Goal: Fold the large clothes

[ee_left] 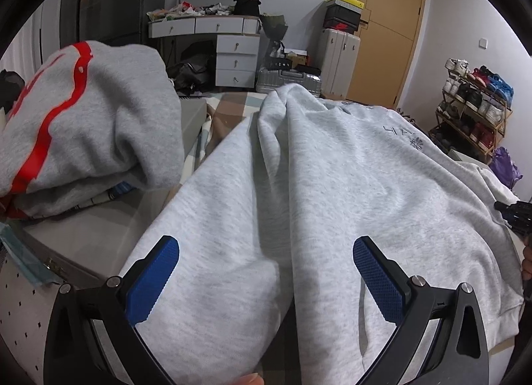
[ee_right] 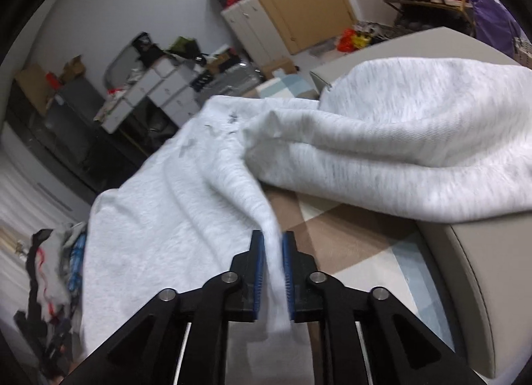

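Right tongs (ee_right: 273,272) clamped on a fold of light grey sweatshirt (ee_right: 173,218) spread over the bed (ee_right: 465,252), left tongs (ee_left: 266,272) wide apart above its body, touching nothing; thin pinch, likely to slip if tugged, dragging sleeve (ee_right: 399,159) askew.

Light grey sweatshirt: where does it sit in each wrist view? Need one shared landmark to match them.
Left wrist: light grey sweatshirt fills centre and right, spread under the open left gripper.
Right wrist: it runs from centre to lower left, one edge between the pads of the right gripper; a bunched part lies upper right.
Shared landmark: wooden door, top right in the left view, top centre in the right.
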A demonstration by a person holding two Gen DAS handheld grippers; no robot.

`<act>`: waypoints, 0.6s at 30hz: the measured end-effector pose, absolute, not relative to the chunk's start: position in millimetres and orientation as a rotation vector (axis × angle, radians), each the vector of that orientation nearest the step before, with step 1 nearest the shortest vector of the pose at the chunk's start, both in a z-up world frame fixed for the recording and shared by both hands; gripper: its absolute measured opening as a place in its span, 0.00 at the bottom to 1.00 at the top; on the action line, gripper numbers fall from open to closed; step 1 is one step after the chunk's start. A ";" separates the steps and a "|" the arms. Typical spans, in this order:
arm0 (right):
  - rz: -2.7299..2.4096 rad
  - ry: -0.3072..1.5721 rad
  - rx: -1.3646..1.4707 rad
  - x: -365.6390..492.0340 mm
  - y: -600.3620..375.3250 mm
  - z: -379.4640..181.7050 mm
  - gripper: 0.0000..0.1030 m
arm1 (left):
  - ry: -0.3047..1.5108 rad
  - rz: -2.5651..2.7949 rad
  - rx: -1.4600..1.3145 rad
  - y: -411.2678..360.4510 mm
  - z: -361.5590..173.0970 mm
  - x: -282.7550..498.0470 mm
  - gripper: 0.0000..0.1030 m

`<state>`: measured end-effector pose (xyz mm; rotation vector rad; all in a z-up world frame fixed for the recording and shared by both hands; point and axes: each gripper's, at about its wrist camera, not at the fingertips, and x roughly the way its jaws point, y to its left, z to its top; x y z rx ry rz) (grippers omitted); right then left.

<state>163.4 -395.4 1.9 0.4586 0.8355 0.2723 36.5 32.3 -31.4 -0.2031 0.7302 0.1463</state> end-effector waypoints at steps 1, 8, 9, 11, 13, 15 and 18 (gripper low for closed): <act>0.297 0.830 0.474 153.8 -399.7 3.3 0.41 | 0.739 0.142 -0.207 32.4 -32.7 36.1 0.99; 0.323 0.886 0.560 90.6 -420.7 -16.0 0.46 | 0.780 0.086 -0.270 27.0 -37.5 26.7 0.99; 0.327 0.896 0.585 84.9 -420.5 -20.9 0.46 | 0.791 0.078 -0.281 25.8 -38.6 23.5 0.99; 0.338 0.901 0.629 80.9 -417.3 -27.6 0.46 | 0.810 0.073 -0.286 23.5 -40.8 18.6 0.99; 0.356 0.902 0.665 77.1 -414.3 -33.3 0.47 | 0.838 0.069 -0.310 21.4 -45.7 11.0 0.99; 0.368 0.910 0.674 74.0 -411.0 -34.6 0.46 | 0.869 0.025 -0.337 18.5 -51.4 6.1 0.99; 0.369 0.915 0.664 72.7 -400.0 -30.0 0.46 | 0.885 -0.004 -0.316 8.0 -54.1 -2.9 0.91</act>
